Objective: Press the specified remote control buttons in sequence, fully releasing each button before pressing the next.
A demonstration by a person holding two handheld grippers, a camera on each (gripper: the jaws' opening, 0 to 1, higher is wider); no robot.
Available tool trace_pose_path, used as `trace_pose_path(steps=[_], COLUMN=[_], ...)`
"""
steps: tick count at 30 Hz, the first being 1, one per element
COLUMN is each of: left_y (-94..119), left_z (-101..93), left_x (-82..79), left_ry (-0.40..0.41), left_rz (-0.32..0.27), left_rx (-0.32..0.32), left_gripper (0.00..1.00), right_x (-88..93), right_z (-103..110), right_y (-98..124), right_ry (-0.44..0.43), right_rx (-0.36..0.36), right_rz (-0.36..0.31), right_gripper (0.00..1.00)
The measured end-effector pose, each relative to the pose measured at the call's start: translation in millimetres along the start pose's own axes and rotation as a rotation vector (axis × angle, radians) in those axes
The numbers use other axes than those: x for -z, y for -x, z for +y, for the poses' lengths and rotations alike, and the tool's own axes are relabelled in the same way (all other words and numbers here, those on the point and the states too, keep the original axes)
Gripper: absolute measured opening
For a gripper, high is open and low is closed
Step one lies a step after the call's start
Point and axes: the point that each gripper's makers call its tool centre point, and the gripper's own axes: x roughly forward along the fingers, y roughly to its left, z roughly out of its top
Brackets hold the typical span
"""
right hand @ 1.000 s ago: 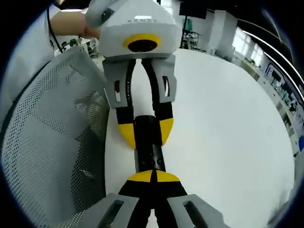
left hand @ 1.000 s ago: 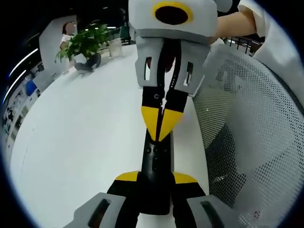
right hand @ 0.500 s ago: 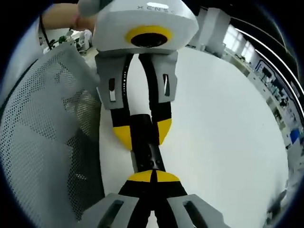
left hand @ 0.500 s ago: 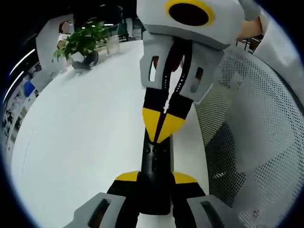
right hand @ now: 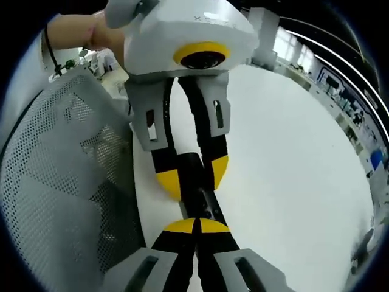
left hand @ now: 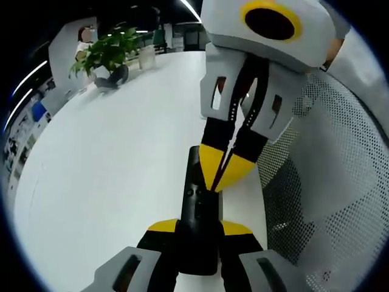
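Your left hand-held gripper [left hand: 197,230] is clamped on the near end of the black remote control [left hand: 198,210], with one yellow-tipped jaw on each long side of the body. In the left gripper view the remote control extends forward from those jaws, above the white tabletop [left hand: 109,158], close to the tabletop edge that borders the grey mesh chair back [left hand: 328,182]. Your right hand-held gripper [left hand: 228,176] enters this view from the upper right with its two yellow tips brought together into one point; that point rests at the upper face of the remote control, just beside a small round button. Whether the button is depressed cannot be determined. In the right gripper view, the right hand-held gripper [right hand: 196,226] shows its jaws closed with nothing between them, the joined tips meeting the remote control [right hand: 203,201] at its end nearest this camera. Beyond it, the left hand-held gripper [right hand: 193,173] grips the far part of the remote control from both sides. The mesh chair back [right hand: 61,182] lies to the left in this view, and the tabletop [right hand: 285,164] spreads to the right. A potted plant [left hand: 106,55] stands at the far corner of the tabletop.
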Motion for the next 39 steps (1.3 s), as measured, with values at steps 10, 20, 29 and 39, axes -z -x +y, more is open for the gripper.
trace_pose_path(steps=[10,20,29,39], left_y=[0,0,0,0], left_z=[-0.8,-0.8,-0.7,-0.5], left_x=[0.0,-0.3,-0.4,-0.3], left_ry=[-0.028,-0.027,-0.026,-0.029], left_rz=[0.007,-0.010,-0.014,-0.015], left_rx=[0.019,0.025,0.025,0.033], left_gripper=[0.22,0.22,0.22,0.22], right_x=[-1.7,-3.6,-2.3,-4.3], right_z=[5,-10,-12,-13], right_y=[-4,6,0,-6], right_ry=[0.052,-0.044,-0.018,0.119], right_rx=[-0.027,-0.012,-0.045,0.009], right_rz=[0.038,-0.028,0.000,0.045], right_gripper=[0.00,0.00,0.00,0.00])
